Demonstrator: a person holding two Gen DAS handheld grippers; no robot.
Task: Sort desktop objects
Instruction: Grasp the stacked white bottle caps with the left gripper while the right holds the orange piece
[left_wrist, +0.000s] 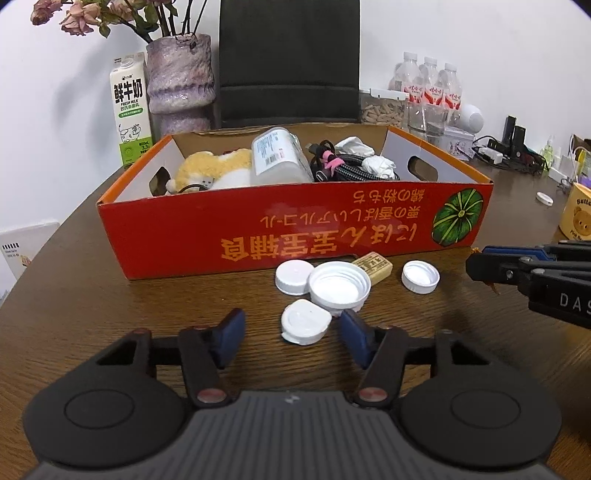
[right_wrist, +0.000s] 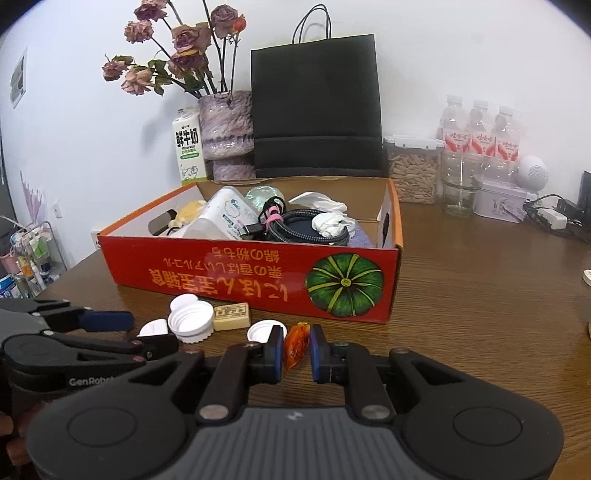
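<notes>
The dark brown wooden counter (left_wrist: 92, 295) had a streaky grain. On it stood a long red cardboard box (left_wrist: 295, 229) with orange letters and a green pumpkin picture on its side. Inside the box lay one fluffy yellow and white soft toy (left_wrist: 218, 170), one see-through plastic bottle with a white label (left_wrist: 277, 155), one coil of braided black cable with a pink tie (left_wrist: 343, 168) and two crumpled white tissues (left_wrist: 376, 164). In front of the box lay four round white plastic lids and one small pale yellow block with a printed label (left_wrist: 373, 266). One flat white lid with a small tab (left_wrist: 304, 325) lay between the blue pads of the left claw (left_wrist: 291, 336). That claw stood partly open, and its pads were not pressing on the lid. The big ridged white lid (left_wrist: 339, 286) lay open side up, touching a smaller smooth white lid (left_wrist: 293, 276). The fourth small white lid (left_wrist: 420, 276) sat apart to the right. The right claw (right_wrist: 297, 350) was nearly closed and pinched a shiny orange crinkly wrapper (right_wrist: 296, 345) between its blue pads, above the counter and near the pumpkin picture. Behind the box stood one green and white milk carton (left_wrist: 131, 107), one bumpy purple vase with dried roses (left_wrist: 179, 81), one black paper bag (right_wrist: 316, 110) and three clear water bottles with red labels (right_wrist: 478, 129).
</notes>
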